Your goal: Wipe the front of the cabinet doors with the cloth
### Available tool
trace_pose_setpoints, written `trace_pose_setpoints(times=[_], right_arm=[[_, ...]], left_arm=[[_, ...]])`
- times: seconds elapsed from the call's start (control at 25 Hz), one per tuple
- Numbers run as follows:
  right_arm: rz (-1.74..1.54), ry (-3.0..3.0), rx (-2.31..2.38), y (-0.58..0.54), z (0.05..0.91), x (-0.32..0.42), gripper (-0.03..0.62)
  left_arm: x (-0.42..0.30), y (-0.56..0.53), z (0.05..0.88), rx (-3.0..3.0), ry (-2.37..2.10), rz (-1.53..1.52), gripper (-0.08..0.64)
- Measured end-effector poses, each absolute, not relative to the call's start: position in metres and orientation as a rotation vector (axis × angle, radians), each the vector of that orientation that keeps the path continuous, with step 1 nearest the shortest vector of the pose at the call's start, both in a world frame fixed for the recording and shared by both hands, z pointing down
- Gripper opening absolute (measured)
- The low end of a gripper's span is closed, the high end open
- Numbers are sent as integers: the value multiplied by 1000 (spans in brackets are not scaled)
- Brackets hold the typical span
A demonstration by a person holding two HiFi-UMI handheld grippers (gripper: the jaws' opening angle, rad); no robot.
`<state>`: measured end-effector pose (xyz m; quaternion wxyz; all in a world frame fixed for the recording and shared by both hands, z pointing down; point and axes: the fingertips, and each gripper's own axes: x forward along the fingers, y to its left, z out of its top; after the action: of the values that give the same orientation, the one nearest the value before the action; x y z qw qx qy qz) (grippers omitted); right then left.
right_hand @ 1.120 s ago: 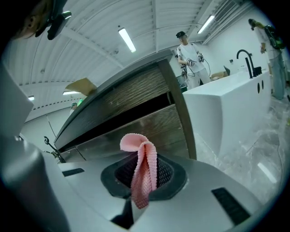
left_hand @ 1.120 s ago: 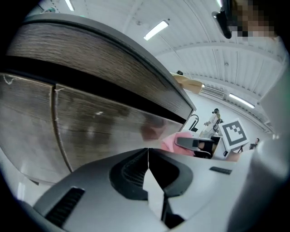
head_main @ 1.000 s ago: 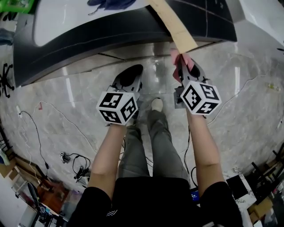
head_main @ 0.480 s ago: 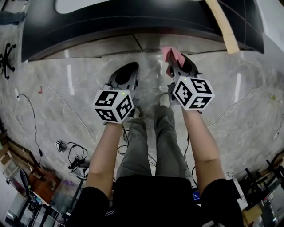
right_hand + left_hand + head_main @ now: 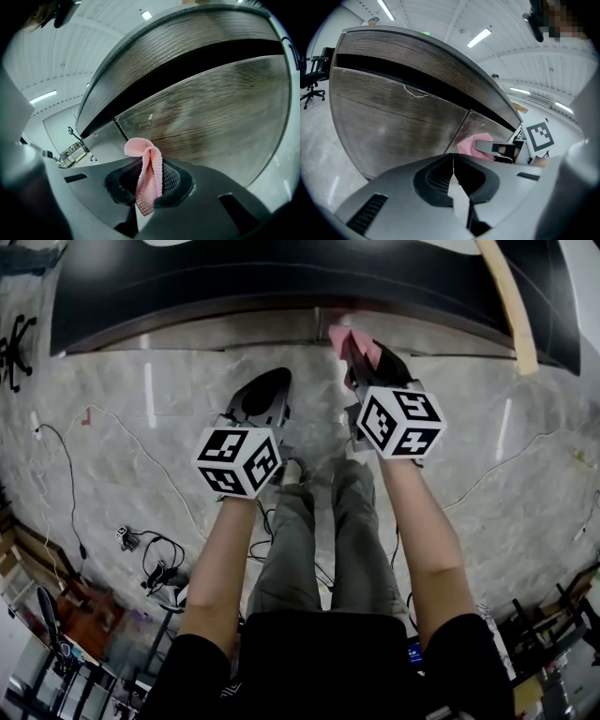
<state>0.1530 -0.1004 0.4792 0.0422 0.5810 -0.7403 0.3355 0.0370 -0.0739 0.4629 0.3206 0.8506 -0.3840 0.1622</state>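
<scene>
Pinching a folded strip of pink knitted cloth, the right gripper has its jaws closed tight on the fabric, and only a small loop pokes out past the tips. The left gripper has its jaws pressed together with nothing between them. It faces the grey wood-grain cabinet doors left of the vertical seam where the two doors meet. The cloth sits low, just right of that seam and close to the door face; I cannot tell whether it touches. With so little cloth protruding, pressing in would probably bring the hard jaw tips onto the door and scuff it. A dragging stroke could also tug the narrow strip out of the grip.
</scene>
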Motion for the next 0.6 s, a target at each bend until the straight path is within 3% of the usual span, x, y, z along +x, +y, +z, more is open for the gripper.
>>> trace_pose_setpoints(times=[0.6], right_arm=[[1023,-2182,1877,-95,484,226,43]], left_arm=[[110,-79,464,2280,-892,449,11]])
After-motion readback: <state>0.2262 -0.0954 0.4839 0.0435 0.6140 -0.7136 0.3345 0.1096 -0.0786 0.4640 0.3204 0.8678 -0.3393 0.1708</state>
